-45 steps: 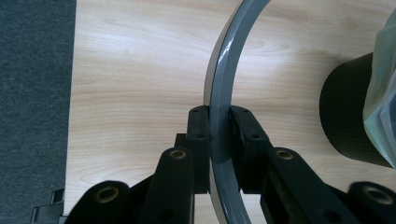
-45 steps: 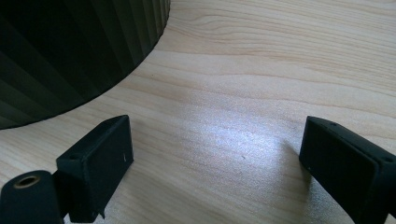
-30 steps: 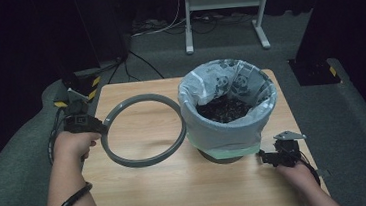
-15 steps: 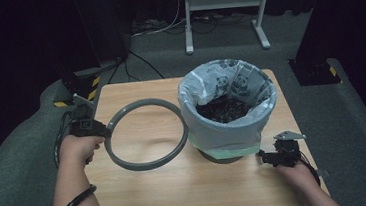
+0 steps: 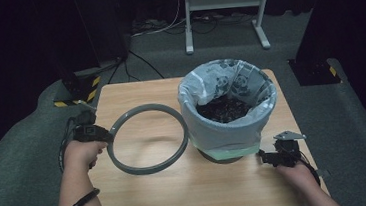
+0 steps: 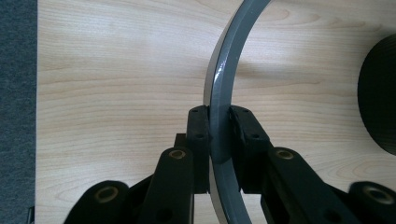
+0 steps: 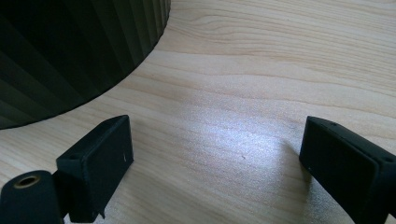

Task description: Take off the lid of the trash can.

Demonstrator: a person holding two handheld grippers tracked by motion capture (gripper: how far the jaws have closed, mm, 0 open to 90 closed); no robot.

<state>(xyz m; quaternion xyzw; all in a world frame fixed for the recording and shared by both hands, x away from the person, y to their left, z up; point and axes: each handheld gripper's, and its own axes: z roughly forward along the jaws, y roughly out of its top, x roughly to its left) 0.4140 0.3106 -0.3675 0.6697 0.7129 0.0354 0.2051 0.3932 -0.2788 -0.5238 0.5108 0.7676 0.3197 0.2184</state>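
- Grey ring (image 5: pixel 147 138) clamped in left gripper (image 5: pixel 89 133), beside lined bin (image 5: pixel 228 110).
- Bin holding dark debris (image 5: pixel 222 109) inside panda-print bag (image 5: pixel 229 79).
- Right gripper (image 5: pixel 272 156) spread wide, holding nothing, near bin base.

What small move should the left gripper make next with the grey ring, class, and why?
Probably lower the grey ring flat onto the table and release. The left gripper is shut on its rim beside the lined bin, low over bare wood; the right gripper waits open.

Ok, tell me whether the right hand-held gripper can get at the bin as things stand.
Probably yes: the right hand-held gripper stands open beside the bin, with bare table between them.
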